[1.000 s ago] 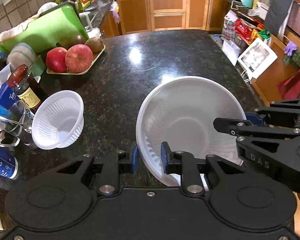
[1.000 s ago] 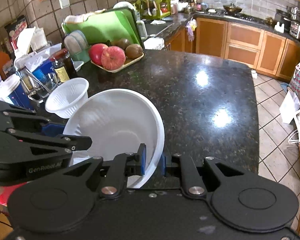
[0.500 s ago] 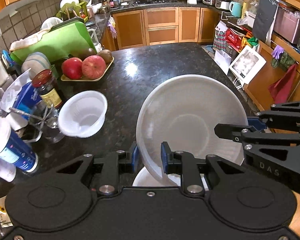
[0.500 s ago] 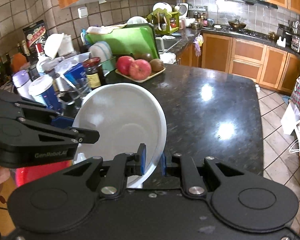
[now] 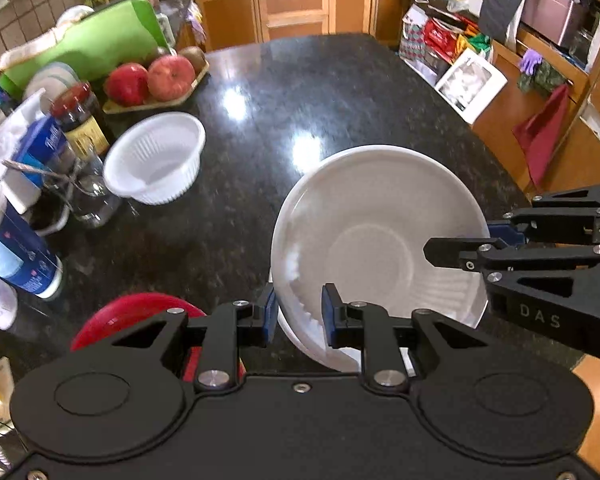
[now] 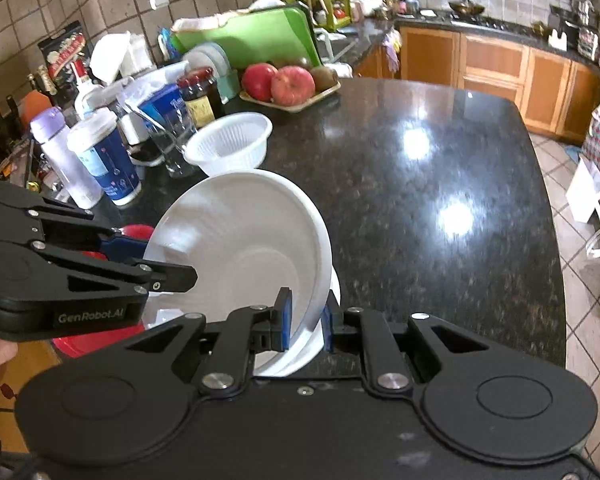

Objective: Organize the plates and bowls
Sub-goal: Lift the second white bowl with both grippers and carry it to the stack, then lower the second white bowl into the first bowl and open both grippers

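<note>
Black speckled granite forms the tabletop (image 5: 340, 92), with wooden cabinets behind it. Both grippers hold one large white plate (image 5: 376, 236), tilted above the near edge: the left gripper (image 5: 298, 312) has its jaws clamped on the plate's left rim, the right gripper (image 6: 305, 320) has its jaws clamped on the opposite rim. Another white dish (image 6: 300, 356) lies just beneath it. A ribbed white bowl (image 5: 156, 158) sits well apart to the left, near a dark jar (image 5: 80, 118). Red plate (image 5: 136, 312) shows at the near-left edge; apples (image 6: 278, 82) rest on a tray behind.
</note>
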Tool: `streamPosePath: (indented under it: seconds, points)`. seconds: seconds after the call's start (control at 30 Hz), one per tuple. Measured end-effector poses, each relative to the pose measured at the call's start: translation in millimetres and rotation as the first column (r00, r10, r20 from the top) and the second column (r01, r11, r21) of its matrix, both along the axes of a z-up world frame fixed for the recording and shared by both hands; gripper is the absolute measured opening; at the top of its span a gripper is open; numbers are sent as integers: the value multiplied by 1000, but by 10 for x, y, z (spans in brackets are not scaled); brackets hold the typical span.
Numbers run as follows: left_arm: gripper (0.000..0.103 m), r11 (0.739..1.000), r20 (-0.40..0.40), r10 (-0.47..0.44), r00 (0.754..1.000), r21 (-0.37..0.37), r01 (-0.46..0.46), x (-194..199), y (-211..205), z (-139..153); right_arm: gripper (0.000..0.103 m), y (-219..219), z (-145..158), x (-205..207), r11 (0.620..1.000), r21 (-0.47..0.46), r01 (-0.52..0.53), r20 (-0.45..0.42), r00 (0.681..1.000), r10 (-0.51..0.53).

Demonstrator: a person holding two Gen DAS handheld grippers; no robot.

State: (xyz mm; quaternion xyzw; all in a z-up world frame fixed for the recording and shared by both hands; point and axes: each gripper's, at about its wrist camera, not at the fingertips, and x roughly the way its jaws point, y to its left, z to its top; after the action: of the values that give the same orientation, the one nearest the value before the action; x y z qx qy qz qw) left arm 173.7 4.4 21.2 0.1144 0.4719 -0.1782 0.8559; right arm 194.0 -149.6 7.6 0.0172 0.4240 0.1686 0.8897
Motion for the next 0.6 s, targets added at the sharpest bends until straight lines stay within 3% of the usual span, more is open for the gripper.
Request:
streamPosePath:
  seconds: [0.17,0.23,0.33,0.6]
  points:
    - [32,1000,-22,-12,1000,-9,11,15,-9,-77,19,14,-84,3,1000,-5,21,-26,999,-21]
    - [42,1000,-11,-12,1000,-13,12,20,4,-80,20,20,-92,22,999,-9,41,-24,999,-41]
    - [49,1000,-3,5,1000,-24,-5,27,37,-70,27,18,-100,48,998,-16,55,-16,998,-55]
    - [49,999,15,37,999,-35,-37,70,81,-79,32,-4,-87,119,997,-12,76,-1,997,-76]
